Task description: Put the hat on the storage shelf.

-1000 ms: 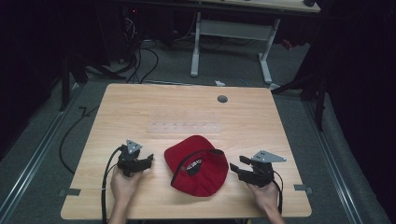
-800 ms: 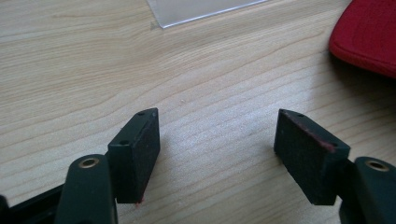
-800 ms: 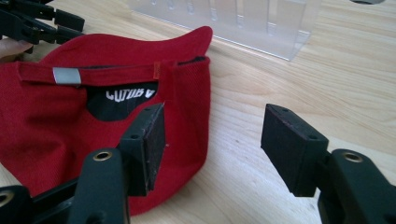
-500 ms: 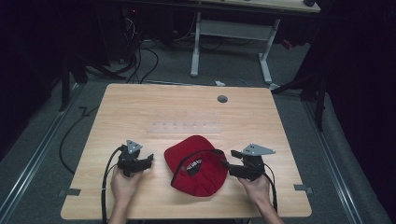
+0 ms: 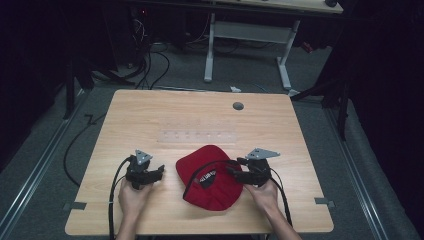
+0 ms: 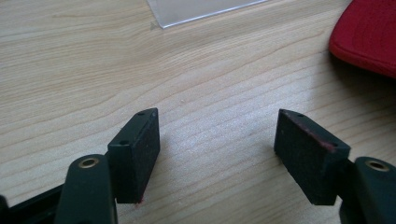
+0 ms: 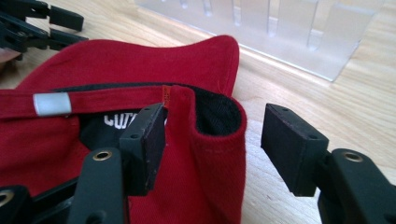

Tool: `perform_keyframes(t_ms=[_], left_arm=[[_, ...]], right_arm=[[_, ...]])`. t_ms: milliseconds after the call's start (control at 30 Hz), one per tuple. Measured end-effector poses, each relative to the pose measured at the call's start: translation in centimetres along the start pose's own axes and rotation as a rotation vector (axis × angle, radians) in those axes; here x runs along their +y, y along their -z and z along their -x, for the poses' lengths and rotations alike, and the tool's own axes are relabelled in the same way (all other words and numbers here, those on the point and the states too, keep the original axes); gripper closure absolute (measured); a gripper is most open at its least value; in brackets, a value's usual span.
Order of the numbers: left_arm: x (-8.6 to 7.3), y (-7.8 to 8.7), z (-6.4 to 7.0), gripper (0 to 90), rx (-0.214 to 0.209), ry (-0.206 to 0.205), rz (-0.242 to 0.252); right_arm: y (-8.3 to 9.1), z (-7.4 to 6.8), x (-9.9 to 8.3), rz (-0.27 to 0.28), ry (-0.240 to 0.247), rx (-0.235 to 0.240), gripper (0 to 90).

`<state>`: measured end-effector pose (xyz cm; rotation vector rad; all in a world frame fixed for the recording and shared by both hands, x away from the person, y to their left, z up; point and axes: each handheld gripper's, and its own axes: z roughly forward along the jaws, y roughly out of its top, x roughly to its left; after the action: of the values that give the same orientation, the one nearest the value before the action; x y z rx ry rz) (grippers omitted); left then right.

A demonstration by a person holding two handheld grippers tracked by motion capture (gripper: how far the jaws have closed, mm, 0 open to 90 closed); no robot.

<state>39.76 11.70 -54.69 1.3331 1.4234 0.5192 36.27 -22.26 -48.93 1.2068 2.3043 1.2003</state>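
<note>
A red cap (image 5: 212,175) lies upside down near the table's front edge, its black lining and label facing up. My right gripper (image 5: 239,172) is open at the cap's right side. In the right gripper view the cap's rim (image 7: 217,135) stands between the two spread jaws, one jaw inside the cap and one outside; my right gripper (image 7: 212,137) is not clamped on it. My left gripper (image 5: 156,172) rests left of the cap, open, with bare wood between its fingers; in the left gripper view the left gripper (image 6: 217,140) points past the cap's edge (image 6: 369,35).
A clear plastic rack (image 5: 197,136) lies flat behind the cap, also seen as the rack (image 7: 280,28) in the right gripper view. A round grommet hole (image 5: 238,106) sits at the back of the wooden table (image 5: 150,115). Cables trail from both grippers off the front edge.
My right gripper has moved left from beside the cap onto its right rim, jaws still spread. The left gripper and the cap have stayed put.
</note>
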Motion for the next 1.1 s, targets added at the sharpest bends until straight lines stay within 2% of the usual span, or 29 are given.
perform_keyframes(t_ms=[167, 333, 633, 833, 1100], left_arm=[[0.0, 0.0, 0.0, 31.5, 0.0, 0.0, 0.0], [0.0, 0.0, 0.0, 31.5, 0.0, 0.0, 0.0], [0.0, 0.0, 0.0, 31.4, 0.0, 0.0, 0.0], [0.0, 0.0, 0.0, 31.4, 0.0, 0.001, 0.0], [0.0, 0.0, 0.0, 31.3, -0.001, 0.0, 0.0]], right_arm=[[-1.2, 0.4, -0.3, -0.022, -0.027, 0.011, 43.1], [-1.9, 0.8, -0.4, -0.022, -0.062, 0.03, 47.2], [-2.8, 1.0, -0.6, -0.041, -0.065, 0.037, 59.9], [-2.8, 1.1, -0.7, -0.05, -0.078, 0.066, 71.7], [-2.4, 1.3, -0.5, -0.028, -0.111, 0.123, 79.3]])
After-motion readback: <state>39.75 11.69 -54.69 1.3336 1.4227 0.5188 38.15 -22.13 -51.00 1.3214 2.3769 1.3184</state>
